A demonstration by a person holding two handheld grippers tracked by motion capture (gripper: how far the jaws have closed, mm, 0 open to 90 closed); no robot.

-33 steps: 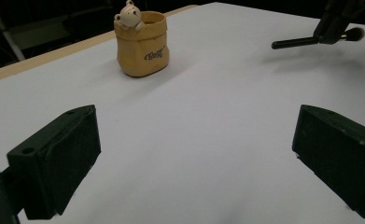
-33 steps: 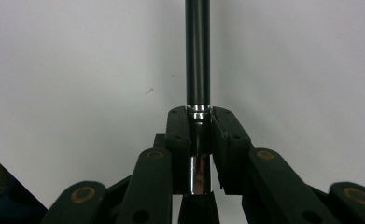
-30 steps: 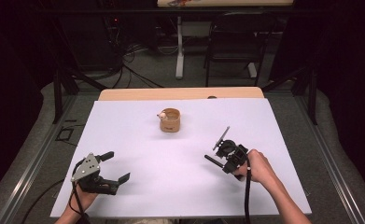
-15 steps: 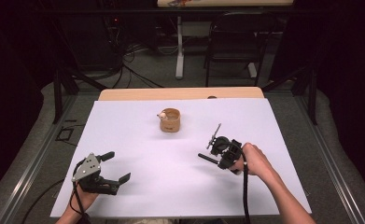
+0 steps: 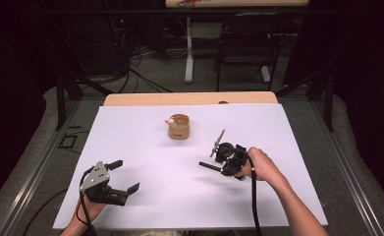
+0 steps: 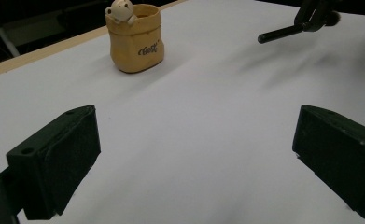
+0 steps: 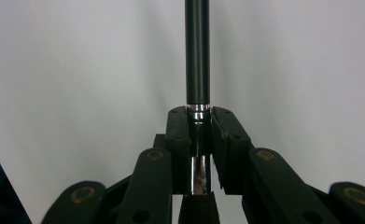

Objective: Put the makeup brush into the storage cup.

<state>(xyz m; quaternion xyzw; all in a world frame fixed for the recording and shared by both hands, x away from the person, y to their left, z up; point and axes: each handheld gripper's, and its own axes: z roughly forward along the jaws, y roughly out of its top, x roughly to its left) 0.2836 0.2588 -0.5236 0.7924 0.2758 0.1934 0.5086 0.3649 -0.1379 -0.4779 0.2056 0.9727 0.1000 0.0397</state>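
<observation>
The slim black rod with a polished silver metal collar [image 7: 198, 56] is pinched between the two black jaws of the right gripper [image 7: 199, 126]; the jaws are pressed onto the silver collar, and the black shaft runs straight on past the jaw tips over the white table cover [image 5: 145, 147]. It looks like a brush or pen handle, but which of the two cannot be told. In the high view the same rod [image 5: 210, 166] sticks out of the right gripper [image 5: 227, 162] toward the left of the picture, held above the cover, with its shadow on the sheet below. No writing can be made out on the rod.

Farther up the table, well apart from the rod, stands a small tan ceramic pot shaped like a sack [image 6: 136, 39], upright, with a little cream bear figure [image 6: 120, 10] leaning over its rim. Dark lettering is printed on the pot's front; it is a short word in rounded script, too soft to read with certainty. In the high view the pot [image 5: 178, 127] sits near the middle of the far half of the cover.

The left gripper [image 5: 116, 179] rests low near the front left corner, far from rod and pot. Its jaws are spread wide with nothing between them, as the left gripper view shows [image 6: 194, 154].
</observation>
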